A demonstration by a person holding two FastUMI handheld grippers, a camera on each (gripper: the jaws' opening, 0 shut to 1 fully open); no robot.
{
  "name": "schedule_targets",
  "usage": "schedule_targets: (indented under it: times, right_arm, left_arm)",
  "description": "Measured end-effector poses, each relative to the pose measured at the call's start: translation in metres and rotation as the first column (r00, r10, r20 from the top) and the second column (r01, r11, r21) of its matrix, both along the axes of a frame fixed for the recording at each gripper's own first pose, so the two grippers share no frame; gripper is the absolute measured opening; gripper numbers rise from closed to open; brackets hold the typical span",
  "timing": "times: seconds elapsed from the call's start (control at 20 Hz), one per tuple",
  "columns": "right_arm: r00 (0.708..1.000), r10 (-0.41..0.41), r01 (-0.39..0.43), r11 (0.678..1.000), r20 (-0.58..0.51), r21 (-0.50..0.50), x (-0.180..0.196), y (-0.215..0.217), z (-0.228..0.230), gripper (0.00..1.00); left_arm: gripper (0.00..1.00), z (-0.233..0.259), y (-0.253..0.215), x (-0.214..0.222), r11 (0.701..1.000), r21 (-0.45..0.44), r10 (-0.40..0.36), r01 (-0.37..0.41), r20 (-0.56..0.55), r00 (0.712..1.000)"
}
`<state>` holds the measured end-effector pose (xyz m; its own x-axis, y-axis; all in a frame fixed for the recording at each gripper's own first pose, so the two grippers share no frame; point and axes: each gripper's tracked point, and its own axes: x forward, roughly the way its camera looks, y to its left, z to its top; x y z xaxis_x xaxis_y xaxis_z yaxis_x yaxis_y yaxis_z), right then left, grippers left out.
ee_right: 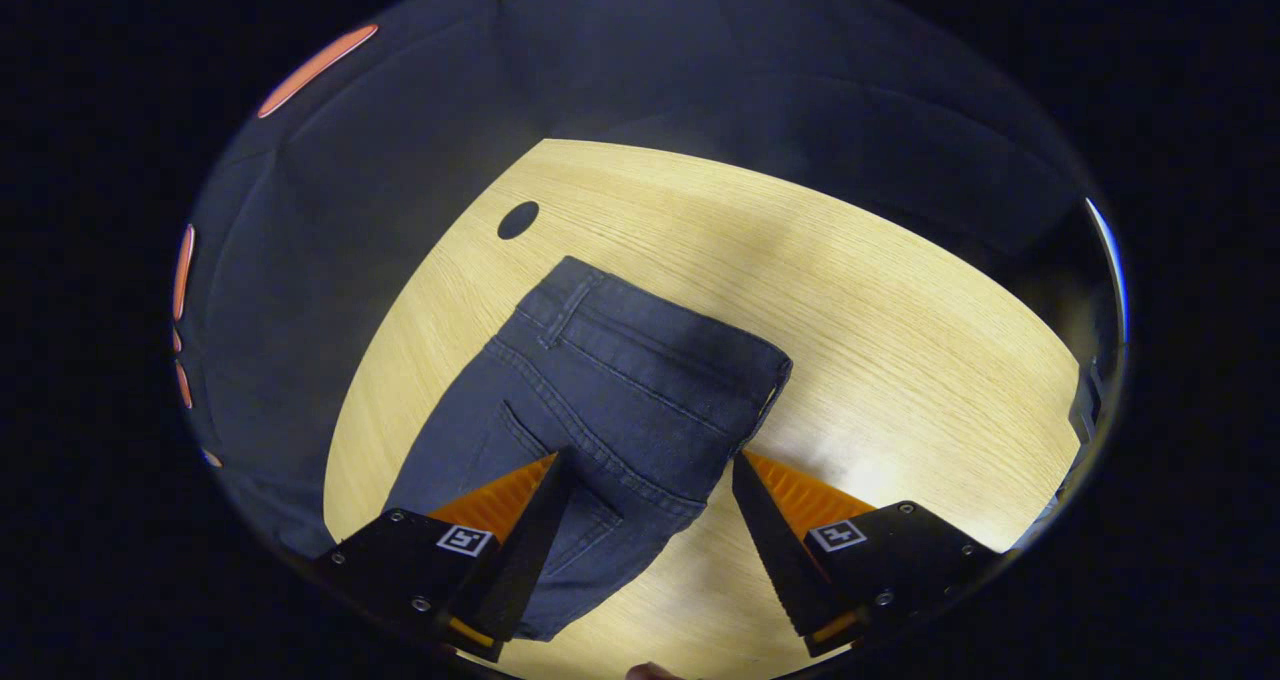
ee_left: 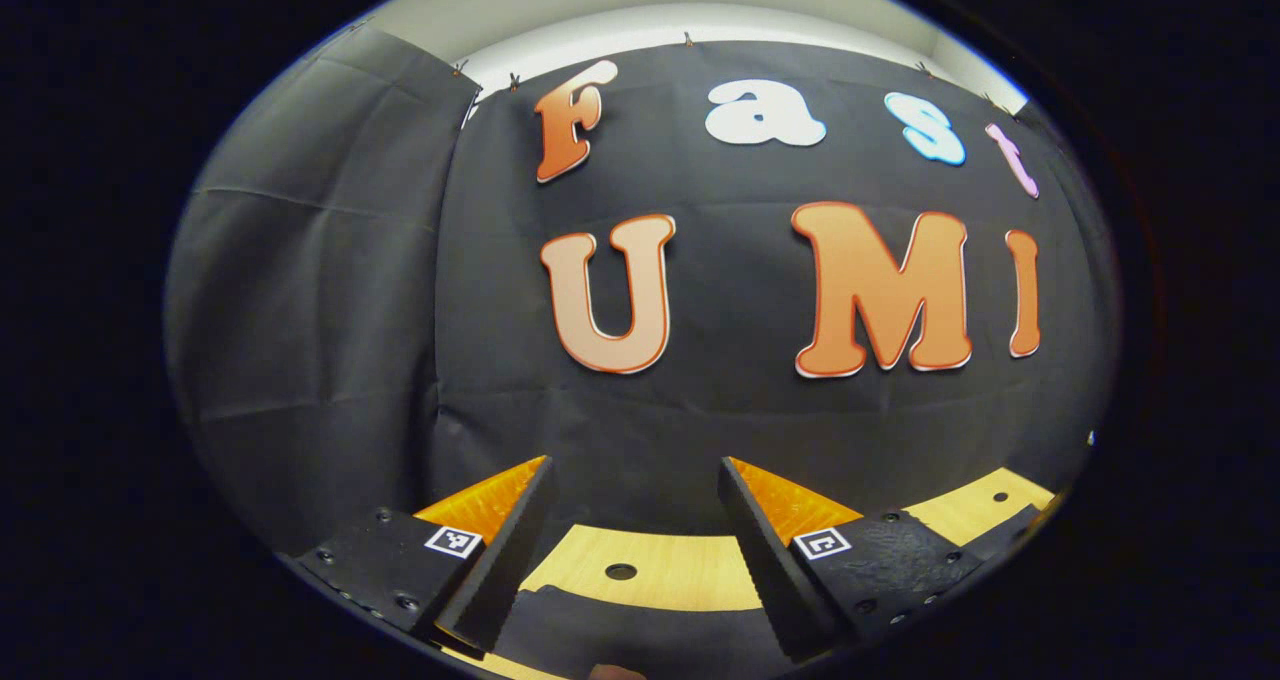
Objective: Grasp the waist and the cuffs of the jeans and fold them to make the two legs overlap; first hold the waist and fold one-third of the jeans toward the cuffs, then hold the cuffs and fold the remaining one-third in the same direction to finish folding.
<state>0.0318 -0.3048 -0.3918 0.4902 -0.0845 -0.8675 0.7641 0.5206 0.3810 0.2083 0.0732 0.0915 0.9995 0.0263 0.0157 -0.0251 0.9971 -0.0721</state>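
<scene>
1. Both fingers of the right gripper (ee_right: 650,470) are standing spread apart in the right gripper view, hovering above the jeans (ee_right: 610,410) and clasping nothing; the cloth is showing through the gap between them
2. Judging from that pose, the right gripper is lining up over the waist end, probably so the fingers can come down on the waistband (ee_right: 665,335) for the first fold
3. Fingers of the left gripper (ee_left: 635,480) are likewise sitting parted and empty in the left gripper view, pointing level at the booth wall (ee_left: 740,390) rather than down, so this hand is seemingly waiting and not yet working
4. Lying flat on the wooden table (ee_right: 900,340), the jeans are running from the waist near the table's middle toward the lower left of the right gripper view, where they are passing under the left-hand finger
5. Dark blue denim is showing a belt loop (ee_right: 568,312), rows of stitching and a back pocket (ee_right: 520,445); the garment is looking narrow, as if the two legs are already overlapping, though the cuffs are lying out of sight
6. Farther out, a round hole (ee_right: 517,219) is sitting in the tabletop beyond the waistband, well apart from the denim
</scene>
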Motion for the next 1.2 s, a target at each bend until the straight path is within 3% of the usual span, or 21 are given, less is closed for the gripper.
schedule_targets:
  times: [0.25, 0.3, 0.35, 0.4, 0.45, 0.5, 0.55, 0.65, 0.8, 1.2]
  right_arm:
    - [1.0, 0.008, -0.008, 1.0, 0.007, -0.019, 0.002, -0.004, -0.007, 0.96]
    - [1.0, 0.012, -0.012, 1.0, 0.014, -0.022, 0.003, -0.003, -0.007, 0.9]
    - [1.0, 0.022, -0.022, 1.0, 0.022, -0.017, 0.005, 0.001, -0.009, 0.78]
    - [0.999, 0.013, -0.012, 0.999, 0.03, -0.032, 0.007, -0.001, -0.009, 0.59]
    - [0.999, 0.013, -0.012, 1.0, 0.035, -0.028, 0.01, 0.002, -0.01, 0.54]
    - [0.999, -0.001, 0.003, 0.999, 0.042, -0.039, 0.012, 0.0, -0.009, 0.39]
    - [0.999, 0.003, -0.001, 0.999, 0.047, -0.039, 0.013, 0.0, -0.009, 0.37]
    - [0.998, -0.027, 0.028, 0.999, 0.063, -0.021, 0.013, 0.004, 0.001, 0.21]
    - [0.994, -0.049, 0.053, 0.998, 0.102, -0.039, 0.018, 0.001, 0.01, 0.2]
    - [0.98, 0.077, -0.034, 0.974, 0.182, -0.226, 0.025, -0.01, 0.022, 0.2]
  left_arm:
    - [0.97, 0.018, -0.017, -0.04, 1.0, -0.018, -0.026, 0.026, 0.027, 0.999]
    - [0.94, 0.018, -0.023, -0.047, 0.999, -0.018, -0.033, 0.034, 0.025, 0.999]
    - [0.95, 0.014, -0.029, -0.053, 0.999, -0.017, -0.04, 0.04, 0.011, 0.999]
    - [0.95, 0.01, -0.034, -0.058, 0.999, -0.014, -0.05, 0.05, 0.004, 0.999]
    - [0.94, 0.007, -0.039, -0.061, 0.998, -0.016, -0.057, 0.057, -0.011, 0.998]
    - [0.95, 0.006, -0.044, -0.064, 0.998, -0.02, -0.064, 0.064, -0.016, 0.998]
    - [0.97, 0.002, -0.051, -0.068, 0.997, -0.026, -0.079, 0.078, -0.028, 0.996]
    - [0.98, -0.001, -0.061, -0.075, 0.995, -0.011, -0.096, 0.096, -0.034, 0.995]
    - [0.95, 0.001, -0.076, -0.085, 0.992, 0.012, -0.128, 0.128, -0.032, 0.991]
    - [0.96, 0.004, -0.086, -0.092, 0.985, 0.012, -0.173, 0.173, -0.015, 0.985]
